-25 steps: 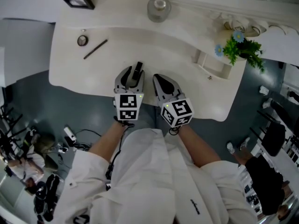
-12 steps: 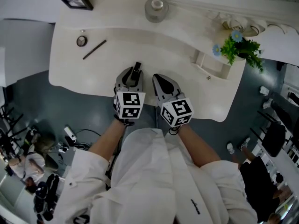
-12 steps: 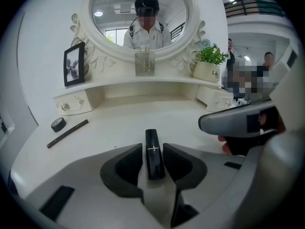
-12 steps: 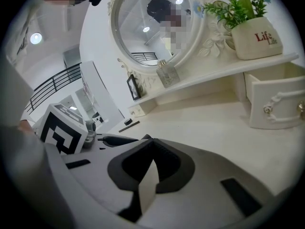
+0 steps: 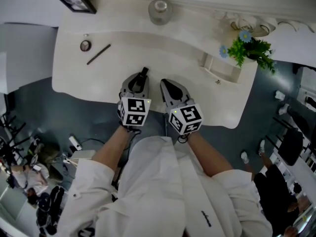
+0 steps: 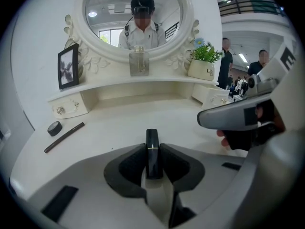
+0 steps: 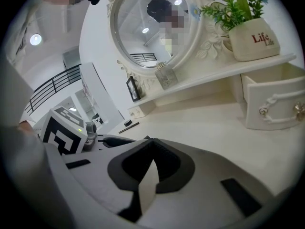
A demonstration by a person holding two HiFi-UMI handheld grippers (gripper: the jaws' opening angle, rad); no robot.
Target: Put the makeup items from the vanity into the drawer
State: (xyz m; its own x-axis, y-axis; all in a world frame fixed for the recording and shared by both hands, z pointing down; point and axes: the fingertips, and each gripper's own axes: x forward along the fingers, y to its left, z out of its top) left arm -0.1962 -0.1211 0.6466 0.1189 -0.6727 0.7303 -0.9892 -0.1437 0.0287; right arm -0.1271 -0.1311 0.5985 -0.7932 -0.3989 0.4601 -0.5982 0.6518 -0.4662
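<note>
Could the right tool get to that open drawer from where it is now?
Probably yes: the right tool holds nothing, and only bare tabletop lies between it and the open drawer to its right.

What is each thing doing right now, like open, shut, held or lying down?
left gripper: jaws have just been closing, now shut on the lipstick.
lipstick: held between the left jaws, sticking out past them.
right gripper: jaws shut, empty.
drawer: open.
pencil: lying flat on the vanity, untouched.
glass jar: standing upright.
</note>
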